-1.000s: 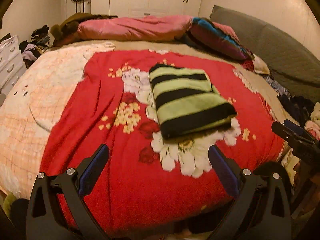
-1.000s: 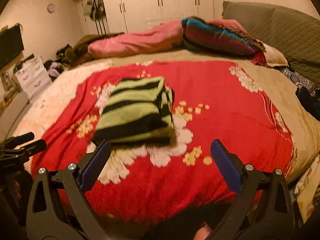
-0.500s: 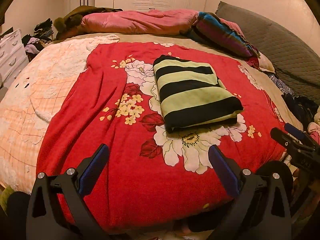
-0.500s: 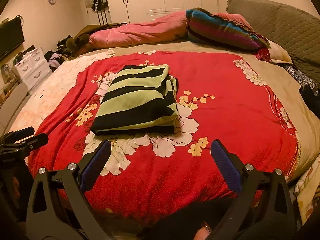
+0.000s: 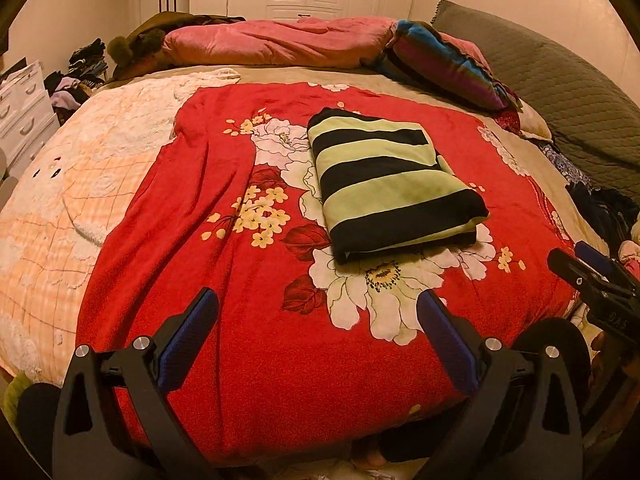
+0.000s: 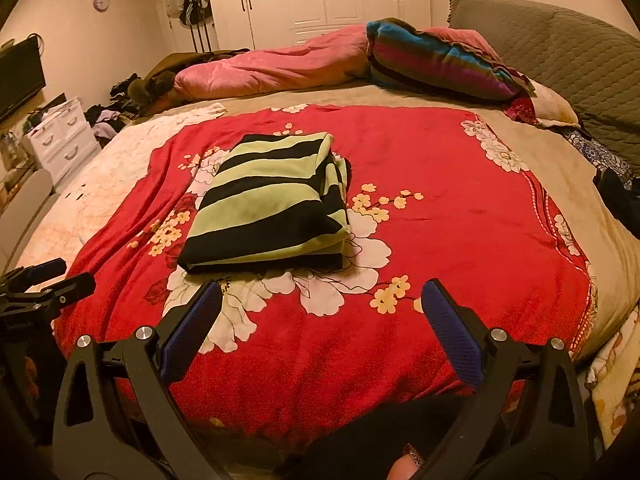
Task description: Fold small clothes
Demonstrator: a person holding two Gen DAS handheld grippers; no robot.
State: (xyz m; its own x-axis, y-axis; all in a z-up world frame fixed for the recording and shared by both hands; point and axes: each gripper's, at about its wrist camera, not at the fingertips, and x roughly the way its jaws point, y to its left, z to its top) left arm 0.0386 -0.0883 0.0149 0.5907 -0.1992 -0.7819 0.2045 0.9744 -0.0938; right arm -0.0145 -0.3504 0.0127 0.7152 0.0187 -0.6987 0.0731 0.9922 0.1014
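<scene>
A green-and-black striped garment [image 5: 390, 184] lies folded into a neat rectangle on the red floral blanket [image 5: 224, 200]; it also shows in the right wrist view [image 6: 272, 204]. My left gripper [image 5: 318, 300] is open and empty, held back over the near edge of the bed, well short of the garment. My right gripper [image 6: 322, 288] is open and empty, just in front of the garment's near edge. Each gripper shows at the edge of the other's view: the right gripper [image 5: 588, 268] and the left gripper [image 6: 44, 276].
A pink duvet [image 5: 280, 42], a striped pillow [image 6: 436, 60] and a grey headboard cushion [image 6: 560, 60] lie at the far side of the bed. White drawers [image 6: 64, 136] and piled clothes stand at the left. Dark clothes [image 5: 608, 208] lie at the right bed edge.
Both grippers have risen and tilted, so the bed and the folded garment sit lower and nearer in the views. The garment has not moved. Both grippers stay open.
</scene>
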